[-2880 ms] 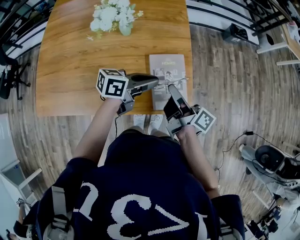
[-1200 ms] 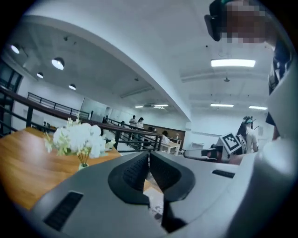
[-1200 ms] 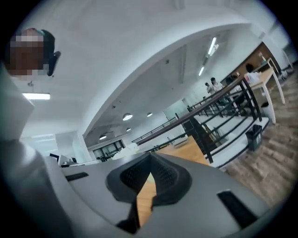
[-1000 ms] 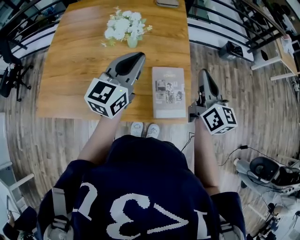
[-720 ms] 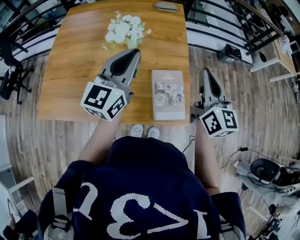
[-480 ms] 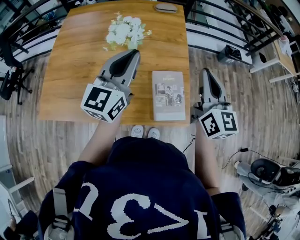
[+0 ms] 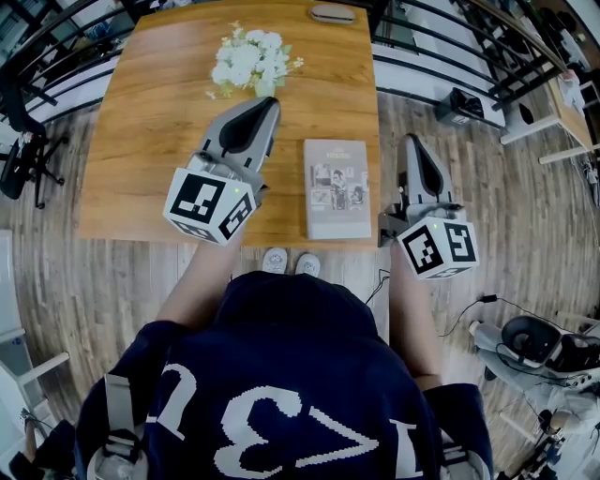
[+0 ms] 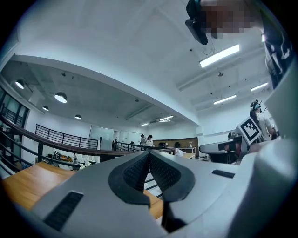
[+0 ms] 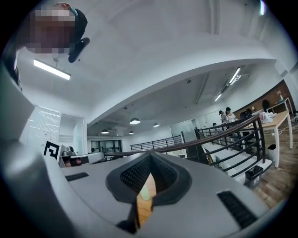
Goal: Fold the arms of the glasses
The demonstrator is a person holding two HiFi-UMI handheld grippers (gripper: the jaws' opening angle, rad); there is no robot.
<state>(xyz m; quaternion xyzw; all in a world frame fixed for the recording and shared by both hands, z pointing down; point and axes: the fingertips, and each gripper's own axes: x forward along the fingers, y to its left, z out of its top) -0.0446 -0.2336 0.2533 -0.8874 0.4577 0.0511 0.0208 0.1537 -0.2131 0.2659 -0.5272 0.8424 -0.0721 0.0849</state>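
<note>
In the head view a booklet (image 7: pixel 337 187) lies on the wooden table (image 7: pixel 141 150) near its front right corner. The thin-framed glasses (image 7: pixel 339 195) are only faintly visible across its middle, and I cannot tell how their arms lie. My left gripper (image 7: pixel 271 102) hovers to the left of the booklet, pointing away from me. Its jaws are shut on nothing, as the left gripper view (image 8: pixel 149 152) shows. My right gripper (image 7: pixel 412 142) is held beyond the table's right edge, to the right of the booklet. It too has its tips together and empty (image 9: pixel 150 156).
A small vase of white flowers (image 7: pixel 248 54) stands at the back of the table, ahead of the left gripper. A flat grey object (image 7: pixel 333 13) lies at the far edge. The person's shoes (image 7: pixel 286 262) show under the near edge. Railings border the wood floor.
Nearly three seconds ago both grippers met over the booklet at the glasses. They have since drawn apart to either side and lifted, and over the last half second they barely move.
</note>
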